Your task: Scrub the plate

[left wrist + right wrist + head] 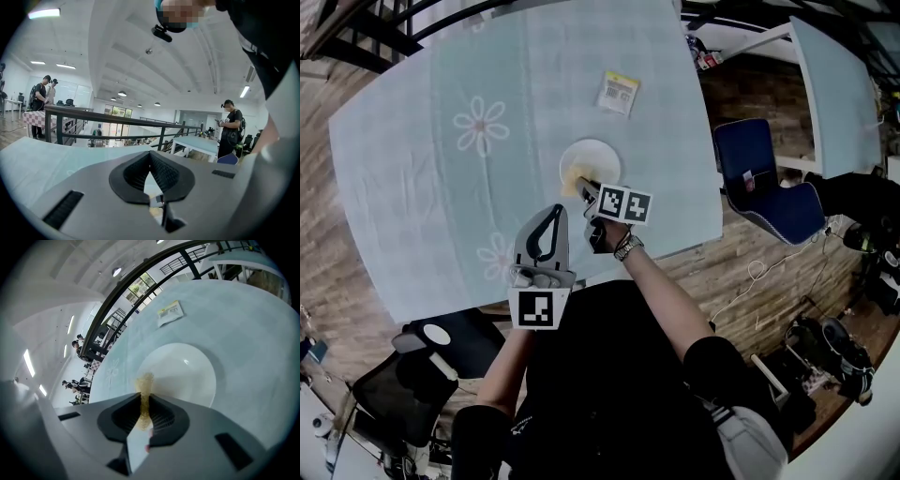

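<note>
Nearest, the left gripper [555,214] is held shut and empty, clear of the plate [187,376], which, with the sponge [144,387] pinched tight in the right gripper [143,401] at its near rim, could be shoved unbraced across the table [412,206].

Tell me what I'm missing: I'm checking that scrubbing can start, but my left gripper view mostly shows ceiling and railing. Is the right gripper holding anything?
Observer: Yes, the right gripper is shut on a yellow sponge.
Operator: Where's the plate?
Observer: The white plate lies on the table just ahead of the sponge, which reaches over its near rim.
Operator: And my left gripper?
Observer: The left gripper is shut and empty, near the table's edge, apart from the plate.
</note>
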Available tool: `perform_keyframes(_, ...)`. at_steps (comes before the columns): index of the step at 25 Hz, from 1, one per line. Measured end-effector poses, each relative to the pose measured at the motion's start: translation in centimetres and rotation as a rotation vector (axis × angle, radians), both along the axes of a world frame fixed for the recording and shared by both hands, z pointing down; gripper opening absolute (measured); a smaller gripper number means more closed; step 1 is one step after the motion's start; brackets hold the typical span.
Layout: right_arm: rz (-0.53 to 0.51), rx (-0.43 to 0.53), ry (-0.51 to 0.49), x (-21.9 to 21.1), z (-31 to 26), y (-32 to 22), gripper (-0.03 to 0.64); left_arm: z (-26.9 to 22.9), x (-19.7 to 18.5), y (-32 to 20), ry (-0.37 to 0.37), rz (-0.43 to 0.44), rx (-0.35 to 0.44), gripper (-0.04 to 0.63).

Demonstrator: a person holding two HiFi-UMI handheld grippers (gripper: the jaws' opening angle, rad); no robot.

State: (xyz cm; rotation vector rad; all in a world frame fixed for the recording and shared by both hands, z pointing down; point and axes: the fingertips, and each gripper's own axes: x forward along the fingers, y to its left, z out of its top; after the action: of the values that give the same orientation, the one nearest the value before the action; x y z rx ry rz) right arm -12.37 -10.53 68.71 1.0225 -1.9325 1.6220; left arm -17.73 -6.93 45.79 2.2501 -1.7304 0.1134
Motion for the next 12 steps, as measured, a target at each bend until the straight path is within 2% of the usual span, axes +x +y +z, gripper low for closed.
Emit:
perform_keyframes(4,0.025,-0.023,0.018,1.0,0.7,0.0,0.051,0.2,0.1,-0.4,-0.005,0.019,0.004,0.009)
perform_keyframes(12,0.041,-0.002,0.073,3.1,0.9,0.1,0.051,0.1,1.6,-1.3,0.014,0.068,0.003,0.009)
